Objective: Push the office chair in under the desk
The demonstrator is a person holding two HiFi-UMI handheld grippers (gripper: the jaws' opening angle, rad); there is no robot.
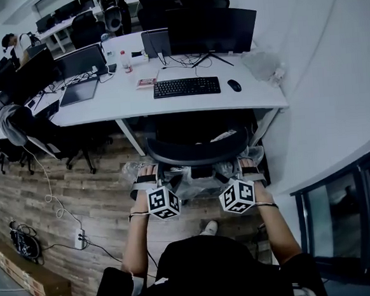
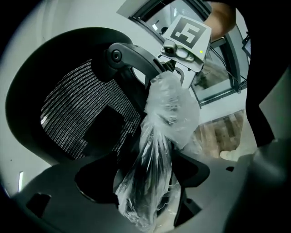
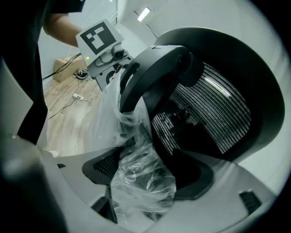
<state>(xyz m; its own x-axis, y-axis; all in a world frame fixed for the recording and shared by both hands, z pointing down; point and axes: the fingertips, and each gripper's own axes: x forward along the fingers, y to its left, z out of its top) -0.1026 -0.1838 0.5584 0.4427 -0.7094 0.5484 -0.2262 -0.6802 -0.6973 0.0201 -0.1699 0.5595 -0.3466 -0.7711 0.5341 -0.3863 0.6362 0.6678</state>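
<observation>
Under the near edge of the desk (image 1: 137, 102), the office chair (image 1: 195, 151) sits with its seat largely tucked in and its curved back facing you. It looks close to home, with perhaps a little travel left.

Your left gripper (image 1: 146, 174) is at the chair's left armrest and your right gripper (image 1: 248, 166) at the right one. Both claws stand wide apart. Each has a plastic-wrapped armrest (image 2: 157, 150) lying between its jaws, but the pads do not appear to press on it, so neither claw has hold of anything.

Expect the chair to be fairly heavy yet easy to move, since a chair of this kind should roll across the wood floor (image 1: 80, 197). Its base is hidden from you. The loose clear plastic wrap (image 3: 136, 173) over the armrests is crinkled and likely slippery, so a pinch there may slide or tear the film. The mesh back (image 2: 77, 113) will probably give under pressure. Your firmest places are the rigid armrest posts or the hard frame around the back. Push evenly on both sides so the chair does not swivel into the desk legs.

No brand or label can be read on the chair. The cubes on your grippers carry only black-and-white square patterns. On the desk, the keyboard (image 1: 186, 86), mouse (image 1: 233, 85) and dark monitor (image 1: 211, 30) show no legible writing, and print on the small items beside them is too small to read.
</observation>
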